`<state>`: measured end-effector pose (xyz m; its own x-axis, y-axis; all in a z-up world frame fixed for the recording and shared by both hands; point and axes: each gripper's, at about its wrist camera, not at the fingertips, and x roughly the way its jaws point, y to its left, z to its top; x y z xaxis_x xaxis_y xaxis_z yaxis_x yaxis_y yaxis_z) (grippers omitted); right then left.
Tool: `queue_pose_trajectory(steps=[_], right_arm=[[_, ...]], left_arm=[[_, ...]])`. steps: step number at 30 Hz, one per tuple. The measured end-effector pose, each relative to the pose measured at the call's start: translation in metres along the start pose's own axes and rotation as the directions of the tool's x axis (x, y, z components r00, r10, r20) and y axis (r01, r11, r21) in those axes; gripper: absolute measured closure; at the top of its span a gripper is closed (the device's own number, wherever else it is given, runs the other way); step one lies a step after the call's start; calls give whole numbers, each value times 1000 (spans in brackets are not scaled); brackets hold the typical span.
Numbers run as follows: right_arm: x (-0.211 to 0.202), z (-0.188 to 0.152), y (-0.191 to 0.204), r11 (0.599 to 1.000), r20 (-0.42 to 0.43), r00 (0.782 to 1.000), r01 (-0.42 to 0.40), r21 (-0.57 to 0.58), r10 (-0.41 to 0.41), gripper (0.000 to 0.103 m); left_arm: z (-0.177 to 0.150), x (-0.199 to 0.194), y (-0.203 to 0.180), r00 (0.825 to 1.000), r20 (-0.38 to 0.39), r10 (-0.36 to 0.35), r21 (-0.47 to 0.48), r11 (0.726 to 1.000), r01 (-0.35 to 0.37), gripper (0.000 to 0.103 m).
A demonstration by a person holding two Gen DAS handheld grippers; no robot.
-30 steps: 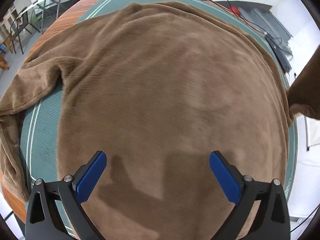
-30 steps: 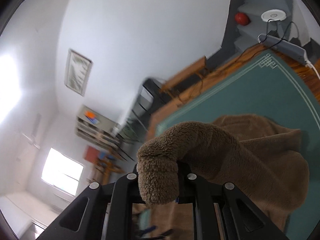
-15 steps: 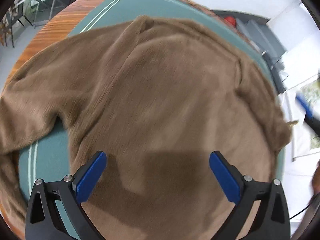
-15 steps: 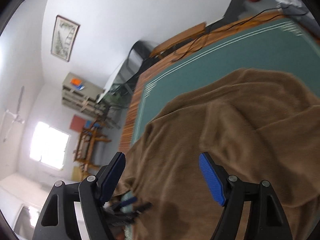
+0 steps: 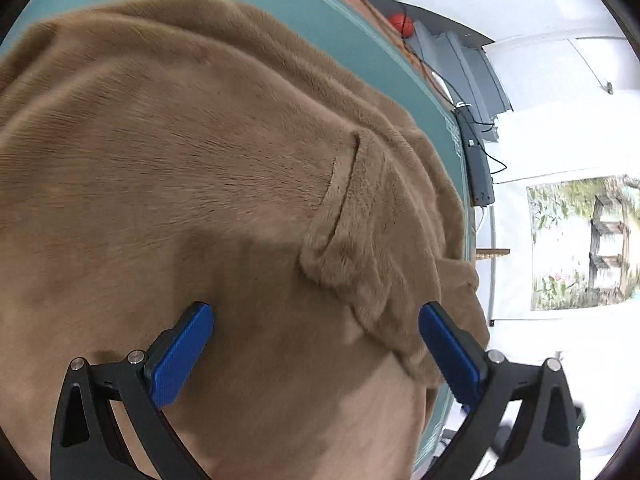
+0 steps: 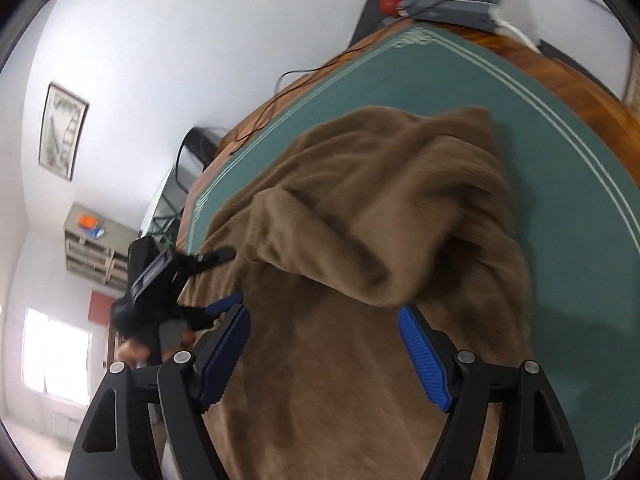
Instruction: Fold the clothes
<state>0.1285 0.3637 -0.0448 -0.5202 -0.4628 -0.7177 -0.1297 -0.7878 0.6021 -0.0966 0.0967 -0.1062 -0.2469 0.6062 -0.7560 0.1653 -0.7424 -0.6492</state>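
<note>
A brown fleece garment (image 5: 192,168) lies spread over the green mat (image 5: 304,20). One sleeve (image 5: 372,248) is folded inward and lies on top of the body of the garment. My left gripper (image 5: 316,352) hovers open just above the cloth, near the sleeve's end, holding nothing. In the right wrist view the same garment (image 6: 360,360) fills the middle, with the folded sleeve (image 6: 360,220) bunched across it. My right gripper (image 6: 324,352) is open over the cloth, nothing between its blue pads. The left gripper (image 6: 168,280) shows at the garment's far edge.
The green mat (image 6: 520,128) covers a wooden table (image 6: 568,76). A power strip (image 5: 478,168) and cables lie along the table's edge, and a red ball (image 5: 401,22) sits beyond it. A person's hand (image 6: 132,350) holds the left gripper.
My right gripper let go of the brown sleeve and opened; the sleeve now lies folded on the garment. Both grippers have swung toward that sleeve side.
</note>
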Motion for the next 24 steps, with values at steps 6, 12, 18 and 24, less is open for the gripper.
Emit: queue_pose_trajectory(steps=[6,12,18,24], right_arm=[[-18,-23,-37,995,21,999,26,92,-28,25],[-18,-29,-44,993,24,999,43,114,-46,25],[-10,-32,-32,994,18,996,92,56,-93,25],[-4,-32,-22,978,23,978,208,-32,-207,25]], left_arm=[[24,25,-19,999,34,0,2,1000,0,0],[27,37,-35,998,58,12,37,999,-14,1],[33,35,-38,998,59,-23,36,999,21,55],[34,-32,-28,980,186,-65,53,997,55,74]])
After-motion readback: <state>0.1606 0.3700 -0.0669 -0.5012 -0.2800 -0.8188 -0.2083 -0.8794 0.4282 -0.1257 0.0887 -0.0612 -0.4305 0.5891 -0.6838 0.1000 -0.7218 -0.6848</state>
